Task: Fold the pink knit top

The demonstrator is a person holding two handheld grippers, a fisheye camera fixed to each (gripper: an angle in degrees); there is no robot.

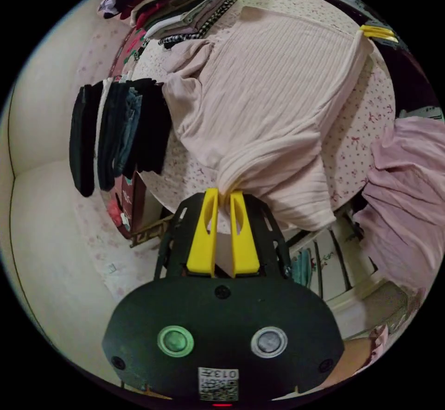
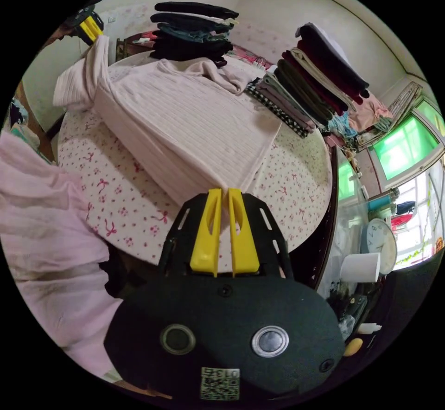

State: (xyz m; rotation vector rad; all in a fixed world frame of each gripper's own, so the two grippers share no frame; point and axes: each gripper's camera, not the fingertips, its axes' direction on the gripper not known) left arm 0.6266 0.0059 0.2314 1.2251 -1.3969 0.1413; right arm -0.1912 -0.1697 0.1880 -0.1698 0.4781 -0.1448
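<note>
Hidden between the closed yellow jaws of the left gripper (image 1: 224, 195): the pinched bunch of the pink knit top (image 1: 269, 104). Same at the right gripper (image 2: 221, 193), jaws pressed together on a corner of the top, the gripped fabric itself out of sight. Covered by the spread top: much of the round table (image 2: 116, 196) and its bow-print cloth. Tucked partly behind the top's far sleeve: the bottom of the dark clothes stack (image 2: 192, 29). Cut off by the fisheye rim: the mixed clothes stack (image 1: 171, 6) in the left gripper view, the window (image 2: 408, 145) in the right gripper view. Too small to read: the clock (image 2: 382, 243) face.
</note>
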